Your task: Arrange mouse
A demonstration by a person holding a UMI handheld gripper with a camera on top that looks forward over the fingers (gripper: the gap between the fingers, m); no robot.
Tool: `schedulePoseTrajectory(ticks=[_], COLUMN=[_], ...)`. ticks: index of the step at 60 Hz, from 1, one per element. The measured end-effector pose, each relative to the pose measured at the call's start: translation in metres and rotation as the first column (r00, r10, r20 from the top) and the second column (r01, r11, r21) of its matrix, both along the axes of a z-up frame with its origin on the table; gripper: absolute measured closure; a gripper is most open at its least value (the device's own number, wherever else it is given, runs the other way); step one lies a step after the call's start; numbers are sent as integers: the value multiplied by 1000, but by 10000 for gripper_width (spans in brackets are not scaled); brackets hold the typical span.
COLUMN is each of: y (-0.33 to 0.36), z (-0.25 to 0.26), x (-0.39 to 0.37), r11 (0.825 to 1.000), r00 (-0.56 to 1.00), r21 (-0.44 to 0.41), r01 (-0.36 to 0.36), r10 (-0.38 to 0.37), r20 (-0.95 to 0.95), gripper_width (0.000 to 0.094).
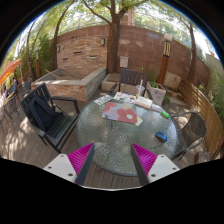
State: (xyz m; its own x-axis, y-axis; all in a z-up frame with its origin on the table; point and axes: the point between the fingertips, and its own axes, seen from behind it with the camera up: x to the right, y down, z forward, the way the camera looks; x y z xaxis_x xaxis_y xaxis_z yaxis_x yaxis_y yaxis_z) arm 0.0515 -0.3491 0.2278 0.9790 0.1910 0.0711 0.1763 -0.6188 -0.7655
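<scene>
A round glass table point(110, 140) stands on a wooden deck, just beyond my fingers. On it lie a red mat or paper point(122, 113), white papers point(106, 99), a small dark object point(141, 120) that may be the mouse, a blue object point(162, 136) and a green one point(167, 113). My gripper point(112, 152) is open and empty, held above the table's near edge. Its magenta pads point(76, 160) stand wide apart. Nothing is between the fingers.
A dark chair point(48, 112) stands left of the table and another chair point(192, 128) at its right. A low brick bench point(75, 85) and a brick wall point(110, 50) lie behind, with a tree point(114, 35) and a wooden fence point(205, 105) on the right.
</scene>
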Motion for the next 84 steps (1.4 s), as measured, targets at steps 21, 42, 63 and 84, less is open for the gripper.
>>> schedulePoseTrajectory(ticks=[21,42,63,84], y=[2,104,219,267], z=[-50,-160,-232,-239], x=[87,282,323,319], r11=[993,965,980,994], r00=[994,954,973,995], r21=[-47,4,-26,-46], r01=[107,263,199,100], r10=[-106,-261,-194,-99], r20=[21,151,124,25], gripper_width=[184,183,187,322])
